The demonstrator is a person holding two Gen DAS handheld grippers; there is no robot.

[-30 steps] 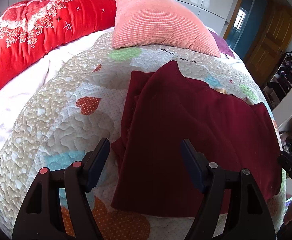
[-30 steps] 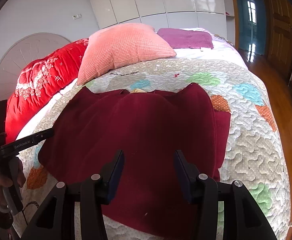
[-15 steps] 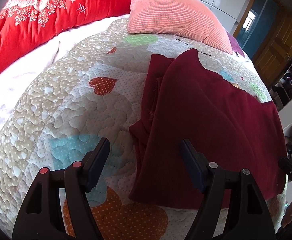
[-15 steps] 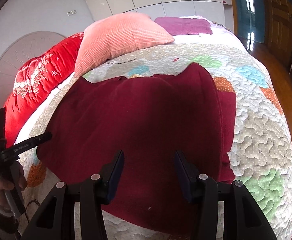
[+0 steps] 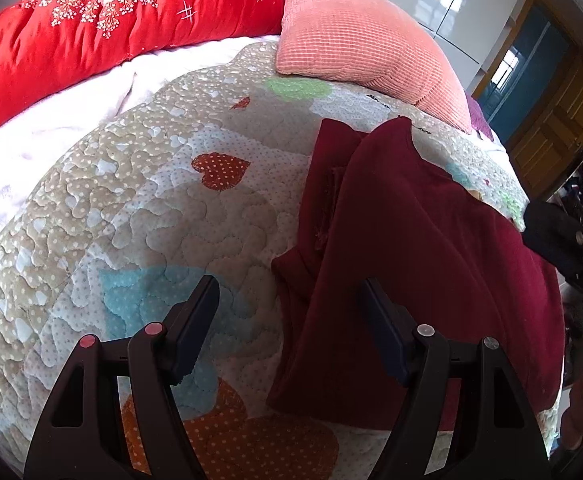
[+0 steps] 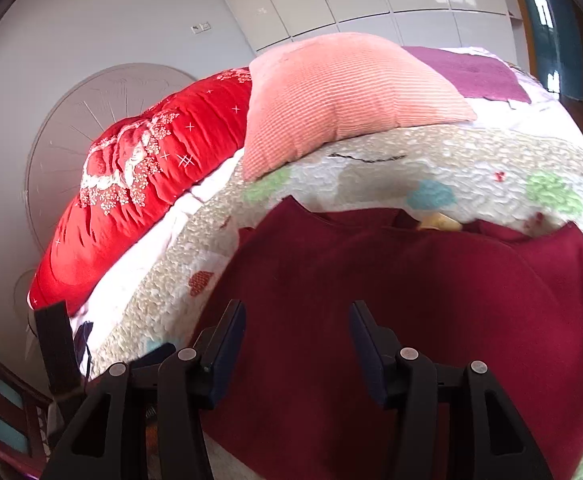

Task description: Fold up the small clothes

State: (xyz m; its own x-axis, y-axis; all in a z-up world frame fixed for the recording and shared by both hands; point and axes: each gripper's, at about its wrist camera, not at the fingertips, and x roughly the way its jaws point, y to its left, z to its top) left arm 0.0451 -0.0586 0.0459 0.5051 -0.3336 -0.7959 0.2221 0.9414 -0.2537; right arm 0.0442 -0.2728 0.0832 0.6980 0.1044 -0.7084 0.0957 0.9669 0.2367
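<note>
Garment: dark red top [image 5: 423,264], spread flat on the quilted bed cover [image 5: 139,216] near the foot of the bed, one sleeve already turned in along its left edge. Neck opening faces the pink pillow [image 6: 343,96]; a red bolster [image 5: 91,28] lies well apart at the head.

Left gripper [image 5: 287,316]: jaws apart and empty, poised above the folded-in left edge of the top, one jaw over bare quilt, the other over cloth.

Right gripper [image 6: 297,344]: jaws opening, nothing between them, hanging over the middle of the top toward its near hem.

Step in hand, as judged: taking hold of the garment for the next fold.

Handling notes: bring each pair of jaws down onto an edge, not the flat middle, so the pads pinch both layers. Grip at matching points on either side so the fold line runs straight. Lift only enough to clear the quilt; soft knit sags and drags. Keep the tucked sleeve from slipping out.
</note>
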